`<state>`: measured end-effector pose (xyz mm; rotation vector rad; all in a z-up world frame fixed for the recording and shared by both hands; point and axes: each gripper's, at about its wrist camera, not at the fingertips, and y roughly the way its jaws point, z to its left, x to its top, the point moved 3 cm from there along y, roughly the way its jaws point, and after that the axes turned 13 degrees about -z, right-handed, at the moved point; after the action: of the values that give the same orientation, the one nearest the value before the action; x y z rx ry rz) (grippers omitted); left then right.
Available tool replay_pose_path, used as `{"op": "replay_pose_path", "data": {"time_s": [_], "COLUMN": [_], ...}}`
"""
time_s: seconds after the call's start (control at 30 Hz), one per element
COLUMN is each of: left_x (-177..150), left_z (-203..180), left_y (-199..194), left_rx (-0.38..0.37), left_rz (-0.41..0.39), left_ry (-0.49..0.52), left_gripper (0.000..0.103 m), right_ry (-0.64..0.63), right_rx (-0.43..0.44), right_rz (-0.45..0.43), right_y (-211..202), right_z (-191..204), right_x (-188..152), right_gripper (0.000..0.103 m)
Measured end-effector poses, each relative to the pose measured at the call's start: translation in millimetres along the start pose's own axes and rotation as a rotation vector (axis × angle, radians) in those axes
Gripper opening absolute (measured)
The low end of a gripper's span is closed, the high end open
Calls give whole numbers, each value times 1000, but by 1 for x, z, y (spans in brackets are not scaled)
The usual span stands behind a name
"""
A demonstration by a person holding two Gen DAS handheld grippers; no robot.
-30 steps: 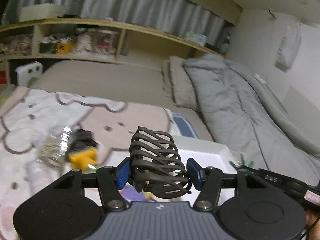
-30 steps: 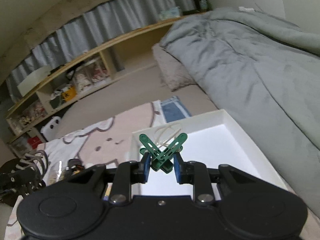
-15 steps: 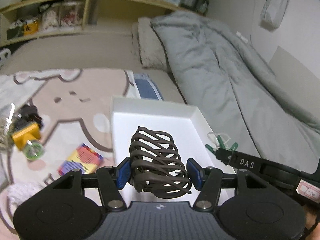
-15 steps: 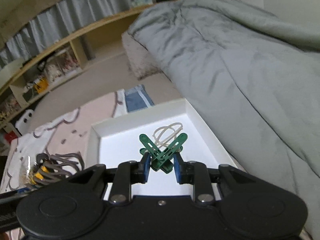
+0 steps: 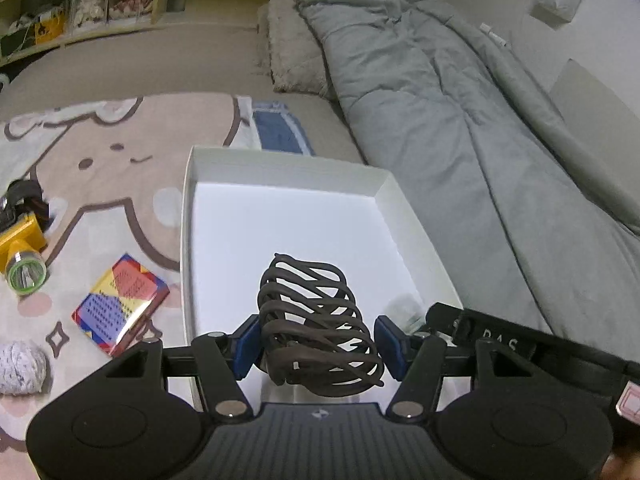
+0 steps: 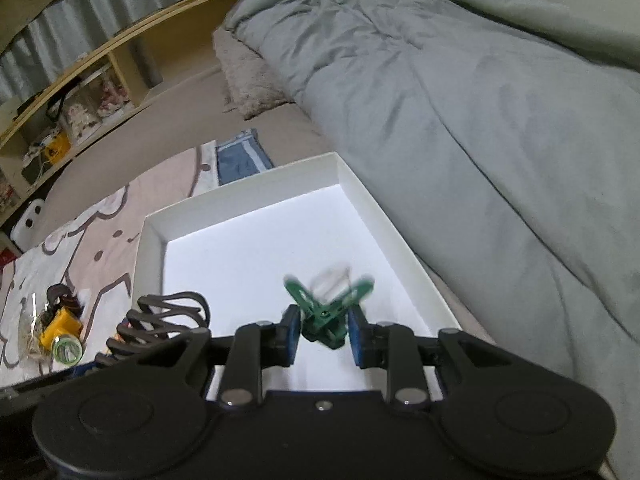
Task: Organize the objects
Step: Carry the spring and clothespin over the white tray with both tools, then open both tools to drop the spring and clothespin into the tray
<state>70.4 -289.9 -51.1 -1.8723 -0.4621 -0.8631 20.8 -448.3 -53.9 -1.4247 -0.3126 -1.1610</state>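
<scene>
Box (image 5: pixel 187 216) holds nothing yet: left tongs (image 5: pixel 318 346) pinch a wire coil (image 5: pixel 316 320), right tongs (image 6: pixel 323 334) spread, green clip (image 6: pixel 326 312) blurred; flashlight (image 5: pixel 22 258), booklet (image 5: pixel 120 304) lower left.

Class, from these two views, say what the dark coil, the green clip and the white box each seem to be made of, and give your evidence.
Coil: probably plastic or rubbery cord, matte dark brown, in thin looping strands.
Clip: likely hard plastic, solid green, moulded crossed arms; blurred here.
Box: seemingly card, matte white, with thin straight walls and sharp folded corners.
</scene>
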Motion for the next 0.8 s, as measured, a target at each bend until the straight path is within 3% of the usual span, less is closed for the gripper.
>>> {"op": "replay_pose_path", "data": {"time_s": [0.03, 0.07, 0.3, 0.8], "left_x": [-1, -1, -5, -10], "left_z": [2, 5, 14, 19], "left_y": [1, 2, 4, 0], "left_rx": [13, 27, 53, 67], "left_rz": [9, 15, 64, 120], "left_ry": [-6, -8, 28, 64], "left_gripper": [71, 77, 78, 78], "right_ry": [10, 20, 76, -26], "right_rx": [-16, -30, -27, -48], "right_rz": [14, 24, 49, 63], "right_y": [2, 3, 6, 3], "right_z": [-2, -5, -14, -5], "right_x": [-1, -2, -2, -4], "right_gripper": [53, 59, 64, 71]}}
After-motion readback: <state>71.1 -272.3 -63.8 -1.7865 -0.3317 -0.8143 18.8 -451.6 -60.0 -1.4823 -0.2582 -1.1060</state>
